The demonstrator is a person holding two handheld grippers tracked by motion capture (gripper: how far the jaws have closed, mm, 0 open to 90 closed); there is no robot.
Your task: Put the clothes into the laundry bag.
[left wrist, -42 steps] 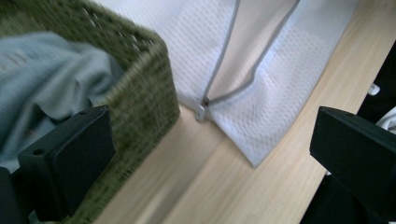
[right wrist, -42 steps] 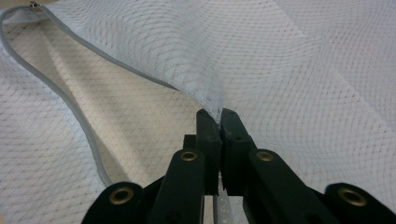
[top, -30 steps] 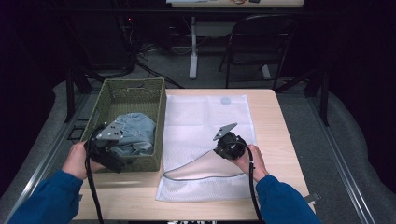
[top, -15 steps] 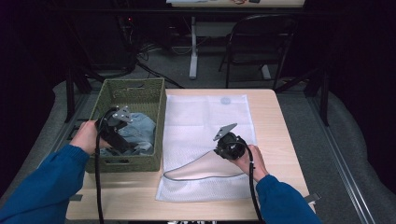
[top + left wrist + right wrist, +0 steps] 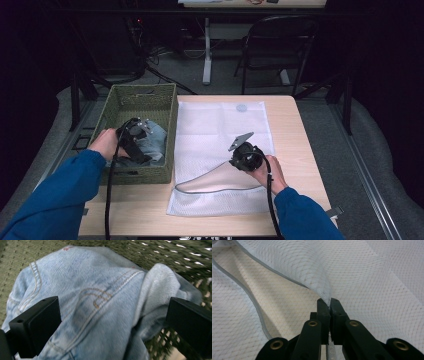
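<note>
On the near half of the wooden table [image 5: 295, 130], a white mesh laundry bag [image 5: 220, 132] lay flat, its grey-edged mouth gaping toward seven o'clock. At about four o'clock from the bag's middle, the right gripper [image 5: 239, 159] had its jaws pressed tight together on the upper layer of the mesh, pinching a fold and lifting it so that the opening stood raised off the lower layer. In the right gripper view, the two black jaws met at the centre with the netting caught between them [image 5: 328, 301], and the grey rim of the bag [image 5: 254, 305] curved away toward nine o'clock. The person's right hand [image 5: 265, 172] held that gripper from five o'clock, a blue sleeve behind it.

At nine o'clock from the bag stood a green woven basket [image 5: 142, 95], its long side just beside the bag's edge. Inside it lay a pair of light blue jeans [image 5: 152, 142], bunched up. The left gripper [image 5: 137, 150] hung over the jeans inside the basket, gripped by the left hand [image 5: 105, 142] at its nine o'clock. In the left gripper view, its jaws stood wide apart, one on each side of the crumpled denim [image 5: 105, 305], with the orange stitching of a pocket between them; the pads were not pressing on the cloth.
</note>
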